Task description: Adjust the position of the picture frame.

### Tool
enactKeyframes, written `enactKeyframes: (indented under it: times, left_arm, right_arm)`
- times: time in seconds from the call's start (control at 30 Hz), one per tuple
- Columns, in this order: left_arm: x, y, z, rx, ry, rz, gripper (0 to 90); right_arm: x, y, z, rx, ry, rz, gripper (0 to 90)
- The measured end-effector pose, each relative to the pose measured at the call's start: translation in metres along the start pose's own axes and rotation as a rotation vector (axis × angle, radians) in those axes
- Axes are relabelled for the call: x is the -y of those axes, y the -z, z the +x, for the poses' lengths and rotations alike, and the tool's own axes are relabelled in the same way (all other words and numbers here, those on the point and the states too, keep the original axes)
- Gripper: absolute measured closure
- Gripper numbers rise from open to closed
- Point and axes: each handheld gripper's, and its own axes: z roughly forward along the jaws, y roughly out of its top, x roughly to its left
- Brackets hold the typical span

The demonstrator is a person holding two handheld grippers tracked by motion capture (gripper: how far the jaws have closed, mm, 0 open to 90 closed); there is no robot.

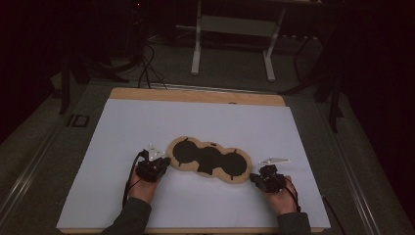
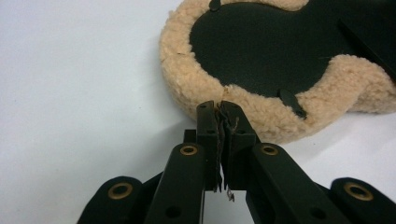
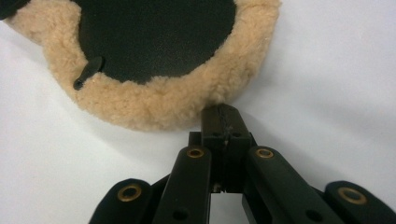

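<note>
Nearest the person, two hands are seen at the near side of a white sheet (image 1: 147,132) spread over the surface, each holding a gripper. The left gripper (image 1: 163,162) is set at the left end of a fleece pad (image 1: 210,160), the right gripper (image 1: 254,178) at its right end. In the left gripper view the jaws are brought together, tips touching the pad's woolly rim (image 2: 196,93), with a few dark frayed threads between them; whether any fleece is actually pinched cannot be told. In the right gripper view the jaws are likewise pressed together just against the rim (image 3: 159,105), and a real hold cannot be confirmed there either.

The pad lies flat at the middle of the sheet, three-lobed, with a tan pile border around dark smooth panels (image 2: 261,46).

It is judged to be light, soft and floppy, likely to sag or fold if raised by one end. The thick pile border at each end would be the sensible place to grip; the dark panels look too flat and slick to be caught.

Beyond the pad, the wooden board edge (image 1: 195,94) and a white frame (image 1: 235,29) are dimly seen; the rest is lost in darkness. The small dark tabs (image 2: 292,101) on the pad are hard to identify.
</note>
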Motion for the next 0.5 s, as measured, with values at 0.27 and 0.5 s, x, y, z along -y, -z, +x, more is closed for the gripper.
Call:
enactKeyframes:
  times: [0.27, 0.5]
  left_arm:
    - [0.001, -0.002, 0.01, -0.038, 0.041, 0.016, 85.8]
    - [0.0, -0.002, 0.021, -0.031, 0.074, 0.021, 84.4]
  right_arm:
    - [-0.005, -0.005, -0.004, -0.002, -0.026, -0.018, 90.0]
    - [-0.014, -0.013, -0.01, -0.006, -0.037, -0.033, 90.0]
